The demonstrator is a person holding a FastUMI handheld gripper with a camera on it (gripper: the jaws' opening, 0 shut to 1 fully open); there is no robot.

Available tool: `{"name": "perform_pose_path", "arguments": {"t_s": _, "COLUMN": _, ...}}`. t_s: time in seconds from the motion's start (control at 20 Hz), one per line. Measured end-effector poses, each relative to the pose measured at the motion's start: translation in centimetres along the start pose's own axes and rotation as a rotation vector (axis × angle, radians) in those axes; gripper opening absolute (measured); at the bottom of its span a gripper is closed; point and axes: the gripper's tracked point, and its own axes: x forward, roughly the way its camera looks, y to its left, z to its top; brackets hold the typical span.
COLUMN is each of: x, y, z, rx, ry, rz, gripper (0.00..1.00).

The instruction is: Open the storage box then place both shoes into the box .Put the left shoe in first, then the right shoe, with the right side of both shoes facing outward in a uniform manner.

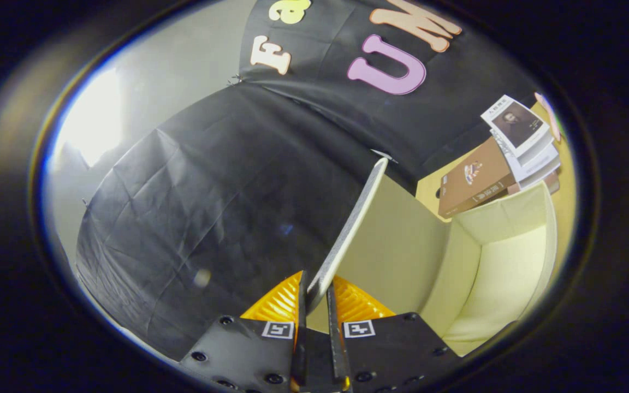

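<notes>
The storage box (503,273) stands open to the right of my fingers, its cream inside bare. Its lid (396,234) is swung up and stands on edge, seen almost edge-on as a thin grey strip running away from my fingers. My gripper (316,292) is shut on the lid's near edge, with one finger on each face of it. The view is tilted, so the box appears rolled to one side.
A stack of books (503,158) lies on the yellow tabletop (429,191) just beyond the box. The black cloth wall fills the space to the left of the lid and behind it.
</notes>
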Motion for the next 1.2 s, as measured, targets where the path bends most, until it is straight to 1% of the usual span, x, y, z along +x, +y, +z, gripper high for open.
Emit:
{"name": "perform_pose_path", "arguments": {"t_s": 0.05, "x": 0.7, "y": -0.1, "z": 0.2, "rx": -0.036, "ry": -0.018, "rz": -0.020, "gripper": 0.27}}
{"name": "perform_pose_path", "arguments": {"t_s": 0.1, "x": 0.3, "y": -0.7, "z": 0.7, "rx": -0.083, "ry": -0.047, "rz": -0.047, "gripper": 0.35}}
{"name": "perform_pose_path", "arguments": {"t_s": 0.15, "x": 0.3, "y": -0.7, "z": 1.3, "rx": -0.113, "ry": -0.072, "rz": -0.056, "gripper": 0.43}}
{"name": "perform_pose_path", "arguments": {"t_s": 0.3, "x": 0.8, "y": -2.0, "z": 1.5, "rx": -0.138, "ry": -0.095, "rz": -0.080, "gripper": 0.66}}
{"name": "perform_pose_path", "arguments": {"t_s": 0.5, "x": -1.4, "y": -4.8, "z": 3.0, "rx": -0.202, "ry": -0.147, "rz": -0.157, "gripper": 0.97}}
{"name": "perform_pose_path", "arguments": {"t_s": 0.8, "x": -6.7, "y": -9.0, "z": 5.6, "rx": -0.285, "ry": -0.209, "rz": -0.297, "gripper": 0.98}}
{"name": "perform_pose_path", "arguments": {"t_s": 0.95, "x": -9.4, "y": -10.5, "z": 7.3, "rx": -0.321, "ry": -0.235, "rz": -0.348, "gripper": 0.98}}
{"name": "perform_pose_path", "arguments": {"t_s": 1.2, "x": -14.5, "y": -13.5, "z": 9.8, "rx": -0.426, "ry": -0.258, "rz": -0.462, "gripper": 0.99}}
